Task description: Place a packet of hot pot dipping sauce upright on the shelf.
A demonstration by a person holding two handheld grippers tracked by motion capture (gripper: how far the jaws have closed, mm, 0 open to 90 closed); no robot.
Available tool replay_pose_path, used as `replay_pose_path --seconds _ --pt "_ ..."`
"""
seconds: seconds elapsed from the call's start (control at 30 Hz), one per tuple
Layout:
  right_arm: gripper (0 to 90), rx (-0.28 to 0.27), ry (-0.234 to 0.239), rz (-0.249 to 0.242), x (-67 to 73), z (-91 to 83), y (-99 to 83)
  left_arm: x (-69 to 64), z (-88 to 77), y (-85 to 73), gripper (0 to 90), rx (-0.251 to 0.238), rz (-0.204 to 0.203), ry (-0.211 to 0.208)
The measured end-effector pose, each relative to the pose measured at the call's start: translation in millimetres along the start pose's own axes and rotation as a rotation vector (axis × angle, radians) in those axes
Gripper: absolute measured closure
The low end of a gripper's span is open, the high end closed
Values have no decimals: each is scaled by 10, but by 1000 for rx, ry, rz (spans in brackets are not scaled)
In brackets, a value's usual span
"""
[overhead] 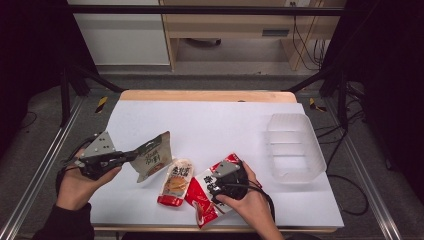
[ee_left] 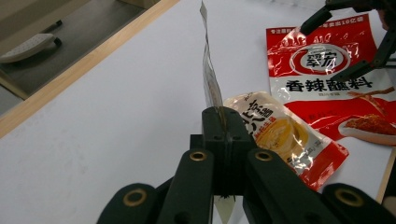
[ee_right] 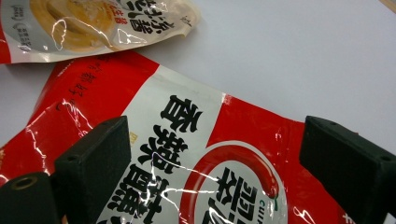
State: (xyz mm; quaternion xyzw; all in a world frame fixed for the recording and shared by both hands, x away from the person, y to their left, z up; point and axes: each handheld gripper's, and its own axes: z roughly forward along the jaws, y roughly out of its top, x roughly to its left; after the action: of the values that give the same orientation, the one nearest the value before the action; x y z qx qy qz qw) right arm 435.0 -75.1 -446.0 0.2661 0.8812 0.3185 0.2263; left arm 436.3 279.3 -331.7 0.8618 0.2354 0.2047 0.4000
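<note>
Sorting of snack packets, apparently toward the clear ribbed plastic bin [overhead: 294,147] at the right of the white surface [overhead: 210,120]. Left gripper [overhead: 134,155] pressed together on the edge of a flat grey-brown foil pouch [overhead: 154,156], lifted clear of the surface and hanging tilted near the left side; seen edge-on between the jaws in the left gripper view, pouch [ee_left: 211,79] rising straight up from the pinch. Right gripper [ee_right: 215,154] spread wide, jaws standing either side of a glossy red-and-white sauce packet [ee_right: 196,158] lying flat near the front edge, not yet pinched. Just beside it, touching or nearly so, a smaller cream-and-red packet [overhead: 175,182] flat on the surface.

Step in hand, by the look of it: pouch picked up and in carry, second packet being lined up. Next move likely calls for carrying the pouch across, over both lying packets, to the bin, well apart on the right, and letting go above it; for the right gripper, a low closing on the red packet's edge without sliding it.
</note>
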Motion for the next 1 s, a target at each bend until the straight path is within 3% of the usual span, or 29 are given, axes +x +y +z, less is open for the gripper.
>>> replay_pose_path --seconds 0.37,0.5,0.67,1.0 --pt "109 32 -2 -62 -266 -194 237 -62 106 313 900 7 83 -45" --pt "144 57 34 -91 -369 -324 342 -107 160 452 900 21 123 -58" --pt "146 92 72 -134 -444 -412 415 -144 236 569 900 17 143 -83" --pt "248 122 85 -225 -613 -647 648 -236 318 755 900 25 185 -116"
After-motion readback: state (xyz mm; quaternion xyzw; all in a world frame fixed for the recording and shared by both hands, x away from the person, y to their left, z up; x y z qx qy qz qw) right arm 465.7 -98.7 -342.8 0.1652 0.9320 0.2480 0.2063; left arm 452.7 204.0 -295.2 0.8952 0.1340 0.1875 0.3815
